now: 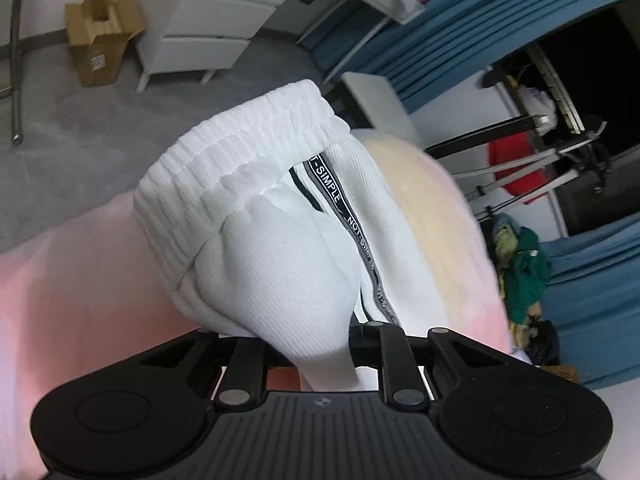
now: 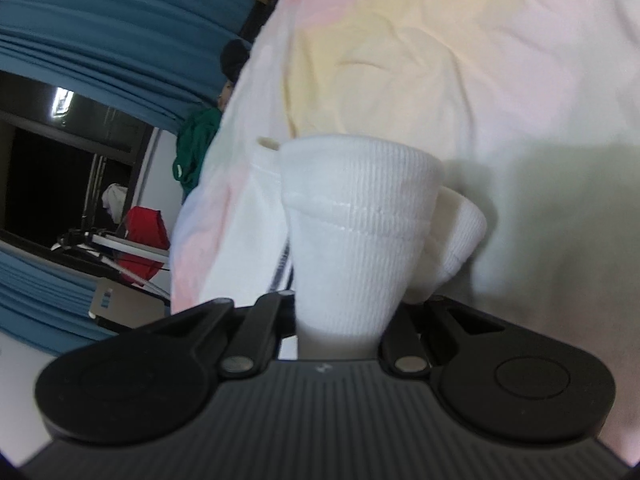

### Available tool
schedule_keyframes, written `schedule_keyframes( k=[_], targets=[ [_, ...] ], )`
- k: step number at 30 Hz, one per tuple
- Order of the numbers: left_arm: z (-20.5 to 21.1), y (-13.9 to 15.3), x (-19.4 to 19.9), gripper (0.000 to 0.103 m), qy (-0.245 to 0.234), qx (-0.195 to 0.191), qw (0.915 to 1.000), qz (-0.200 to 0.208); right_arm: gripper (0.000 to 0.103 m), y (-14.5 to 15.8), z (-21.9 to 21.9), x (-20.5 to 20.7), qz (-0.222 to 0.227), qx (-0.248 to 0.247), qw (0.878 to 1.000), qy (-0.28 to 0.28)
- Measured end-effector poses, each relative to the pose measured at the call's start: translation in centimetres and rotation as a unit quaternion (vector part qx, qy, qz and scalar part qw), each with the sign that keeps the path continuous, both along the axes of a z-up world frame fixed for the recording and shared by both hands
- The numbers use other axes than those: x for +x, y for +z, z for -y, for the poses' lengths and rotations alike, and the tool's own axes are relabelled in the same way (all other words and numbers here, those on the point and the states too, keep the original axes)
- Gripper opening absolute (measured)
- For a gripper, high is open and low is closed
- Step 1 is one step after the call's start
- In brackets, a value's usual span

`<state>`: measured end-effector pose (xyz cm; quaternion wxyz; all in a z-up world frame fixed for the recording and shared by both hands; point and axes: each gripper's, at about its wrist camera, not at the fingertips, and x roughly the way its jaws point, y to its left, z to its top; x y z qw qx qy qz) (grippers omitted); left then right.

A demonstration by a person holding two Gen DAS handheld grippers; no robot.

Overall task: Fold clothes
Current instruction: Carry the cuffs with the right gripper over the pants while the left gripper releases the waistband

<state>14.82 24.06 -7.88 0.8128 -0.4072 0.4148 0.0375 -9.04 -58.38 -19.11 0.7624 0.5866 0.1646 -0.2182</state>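
Observation:
White ribbed trousers (image 1: 280,240) with an elastic waistband and a black-and-grey lettered side stripe hang bunched over a pink and yellow bedsheet (image 1: 80,280). My left gripper (image 1: 324,356) is shut on the cloth near the waistband end; its fingertips are hidden under the fabric. My right gripper (image 2: 340,320) is shut on a ribbed cuff end of the same trousers (image 2: 356,232), held just above the sheet (image 2: 480,80). A second cuff shows to the right behind it.
A cardboard box (image 1: 100,36) and a white drawer unit (image 1: 208,20) stand on the grey floor. Blue curtains (image 1: 460,20), a tripod (image 1: 520,168), a red item (image 2: 144,236) and green clothes (image 2: 196,140) lie past the bed's edge.

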Motion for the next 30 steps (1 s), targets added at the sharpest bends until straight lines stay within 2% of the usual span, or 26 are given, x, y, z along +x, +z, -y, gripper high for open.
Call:
schedule_keyframes(
  k=[6,9,10,13,16,21,23,26,29,30],
  targets=[
    [1.2,0.7,-1.0,0.031,-0.030,0.066,0.9974,-0.001,0.013,-1.0,-0.4,0.1,0.008,-0.012,1.000,-0.003],
    [2.4,1.7,-2.2,0.052,-0.055,0.124,0.9908,-0.004,0.013,-1.0,-0.4,0.1,0.006,-0.016,1.000,-0.001],
    [3.2,2.5,-2.7,0.058,-0.062,0.150,0.9868,-0.001,0.013,-1.0,-0.4,0.1,0.005,-0.018,1.000,-0.001],
    [5.7,4.8,-4.5,0.066,-0.083,0.224,0.9709,0.018,0.013,-0.7,-0.5,0.2,0.003,-0.020,1.000,-0.001],
    [9.1,7.1,-6.1,0.078,-0.101,0.276,0.9540,0.059,0.013,-0.5,-0.4,0.3,0.001,-0.026,1.000,0.000],
    [15.8,9.5,-7.4,0.081,-0.147,0.339,0.9209,0.123,0.013,0.1,-0.4,0.2,0.003,-0.039,0.999,0.003],
    [19.0,9.2,-6.7,0.082,-0.173,0.356,0.9078,0.139,0.013,0.3,-0.4,0.1,0.004,-0.046,0.999,0.005],
    [22.9,6.9,-6.2,0.082,-0.208,0.365,0.8966,0.141,0.013,1.1,-0.6,0.2,0.000,-0.066,0.998,0.008],
    [25.4,3.4,-5.0,0.082,-0.225,0.387,0.8835,0.137,0.013,2.7,-1.4,0.7,-0.013,-0.122,0.992,0.019],
    [25.8,2.1,-4.5,0.082,-0.230,0.396,0.8797,0.129,0.013,3.6,-1.9,1.0,-0.020,-0.154,0.988,0.025]
  ],
)
